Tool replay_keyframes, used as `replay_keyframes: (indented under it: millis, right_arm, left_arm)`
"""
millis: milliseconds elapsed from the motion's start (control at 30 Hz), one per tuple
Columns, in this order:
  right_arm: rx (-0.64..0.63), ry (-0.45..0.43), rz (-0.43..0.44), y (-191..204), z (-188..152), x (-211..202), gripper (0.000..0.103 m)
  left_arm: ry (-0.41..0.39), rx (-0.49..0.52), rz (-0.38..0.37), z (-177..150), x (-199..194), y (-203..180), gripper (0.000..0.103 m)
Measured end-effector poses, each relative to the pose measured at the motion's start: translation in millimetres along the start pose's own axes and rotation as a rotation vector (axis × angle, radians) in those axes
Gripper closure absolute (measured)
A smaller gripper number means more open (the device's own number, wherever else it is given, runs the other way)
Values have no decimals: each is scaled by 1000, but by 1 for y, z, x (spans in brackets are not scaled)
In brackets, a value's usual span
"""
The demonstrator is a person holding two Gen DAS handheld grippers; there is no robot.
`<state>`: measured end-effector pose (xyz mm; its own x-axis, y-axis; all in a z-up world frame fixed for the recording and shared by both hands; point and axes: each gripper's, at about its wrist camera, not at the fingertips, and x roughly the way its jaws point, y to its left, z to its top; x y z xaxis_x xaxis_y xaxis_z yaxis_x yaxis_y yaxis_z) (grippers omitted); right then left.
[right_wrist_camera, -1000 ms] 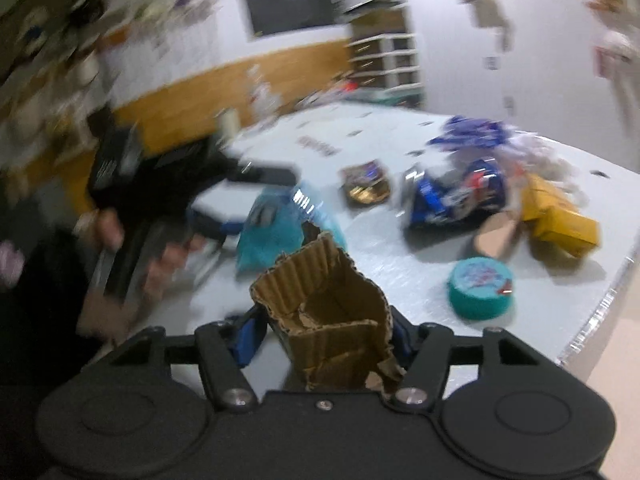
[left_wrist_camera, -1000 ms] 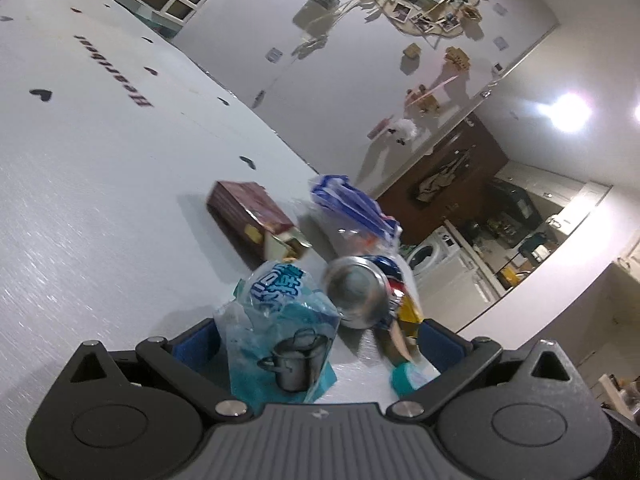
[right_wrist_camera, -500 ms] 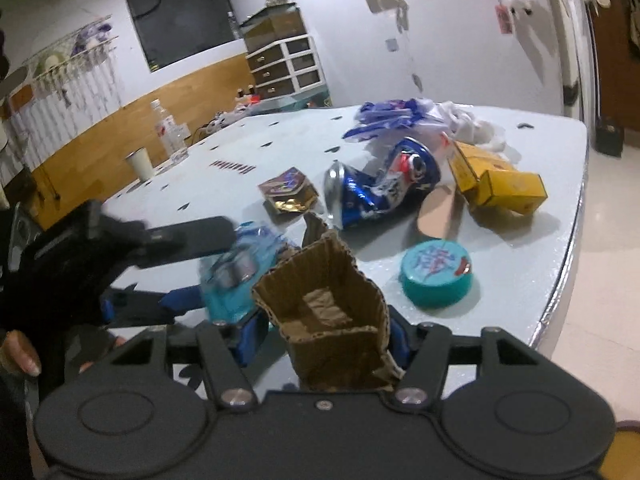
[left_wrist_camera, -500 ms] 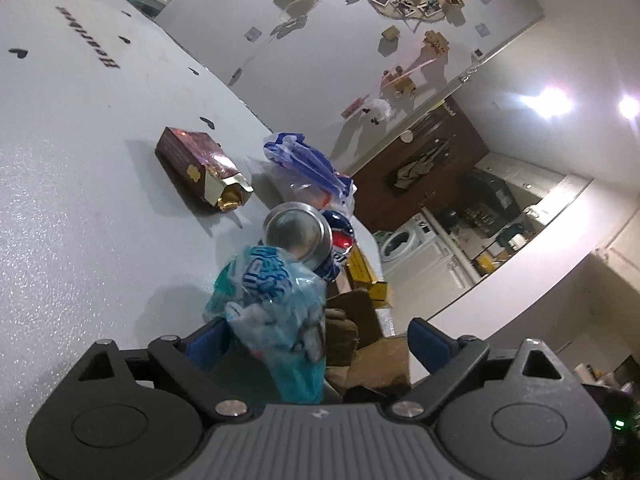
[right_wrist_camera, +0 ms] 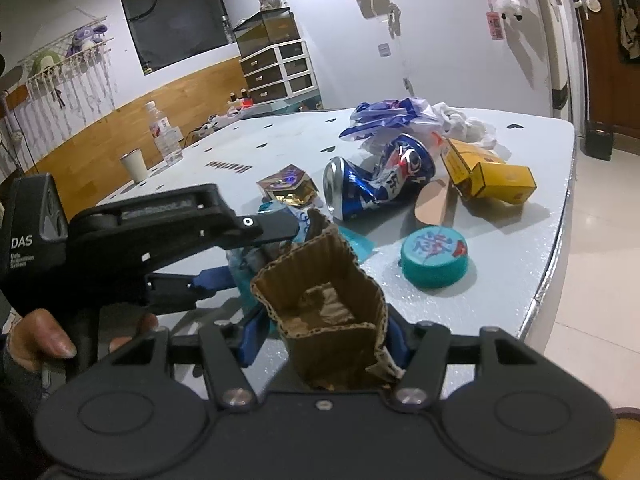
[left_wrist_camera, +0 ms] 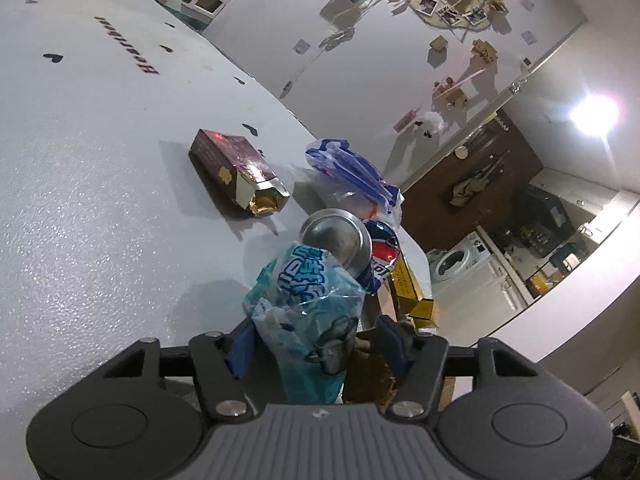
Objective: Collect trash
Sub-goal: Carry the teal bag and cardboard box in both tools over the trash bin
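My left gripper (left_wrist_camera: 316, 344) is shut on a teal plastic wrapper (left_wrist_camera: 312, 312) and holds it just above the white table (left_wrist_camera: 80, 184). The same wrapper (right_wrist_camera: 248, 276) shows behind the left gripper body (right_wrist_camera: 160, 236) in the right wrist view. My right gripper (right_wrist_camera: 324, 336) is shut on a crumpled brown cardboard piece (right_wrist_camera: 328, 312), right beside the left gripper. Trash lying ahead on the table: a crushed blue can (right_wrist_camera: 380, 178), a maroon carton (left_wrist_camera: 236, 168), a blue-white plastic bag (left_wrist_camera: 352, 176), yellow boxes (right_wrist_camera: 488, 172), a teal lid (right_wrist_camera: 434, 256).
A water bottle (right_wrist_camera: 164, 136) and a white cup (right_wrist_camera: 134, 164) stand at the table's far left. The table's rounded edge (right_wrist_camera: 560, 232) runs along the right, with tiled floor beyond. A brown cardboard oval (right_wrist_camera: 434, 202) lies by the can.
The left gripper's jaws have closed in on the teal wrapper. The right gripper with the cardboard has come closer to the left one and to the trash pile.
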<state>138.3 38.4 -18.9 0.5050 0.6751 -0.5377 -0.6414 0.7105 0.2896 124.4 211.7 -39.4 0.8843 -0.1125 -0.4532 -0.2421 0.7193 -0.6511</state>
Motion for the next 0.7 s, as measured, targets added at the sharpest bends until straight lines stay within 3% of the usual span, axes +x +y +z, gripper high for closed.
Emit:
replay_keyframes:
  millis: [67,200,700]
  right_arm:
    - [5,-1,-11,1,-1,-1,43]
    - [43,-4,-23,-1,-2,-8,44]
    - [61,-122,-132,-6,-9,-62,44]
  left_arm:
    - [-3,10,23,0,-2,-1,53]
    - [-28,40,40,-1,-14,-4,57]
    - [-110,450,201,-40,-72,-67,58]
